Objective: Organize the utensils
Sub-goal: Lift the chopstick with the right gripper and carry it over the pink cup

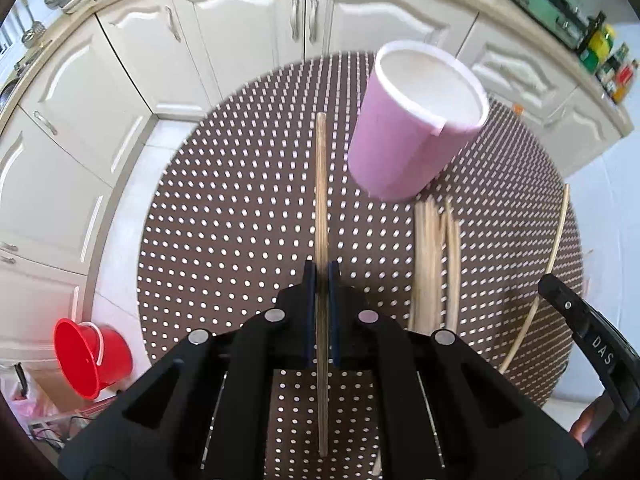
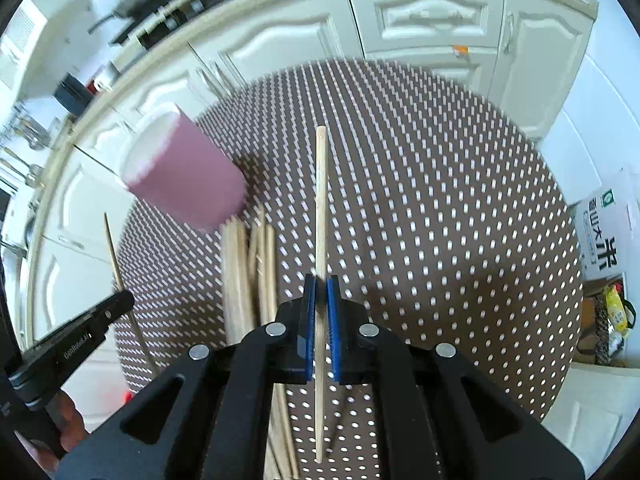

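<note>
A pink cup (image 1: 412,124) with a white rim stands on the round brown dotted table (image 1: 240,208). My left gripper (image 1: 322,276) is shut on one wooden chopstick (image 1: 321,184), held above the table and pointing away, just left of the cup. A bundle of several chopsticks (image 1: 434,260) lies on the table below the cup. In the right wrist view my right gripper (image 2: 321,284) is shut on another chopstick (image 2: 321,200), lifted over the table, with the pink cup (image 2: 184,176) up to its left and the loose chopsticks (image 2: 248,272) beside it.
White kitchen cabinets (image 1: 248,36) curve behind the table. A red bucket (image 1: 90,356) sits on the floor at lower left. A cardboard box (image 2: 608,236) and bags stand on the floor at right. The other gripper (image 2: 72,340) with its chopstick shows at the left edge.
</note>
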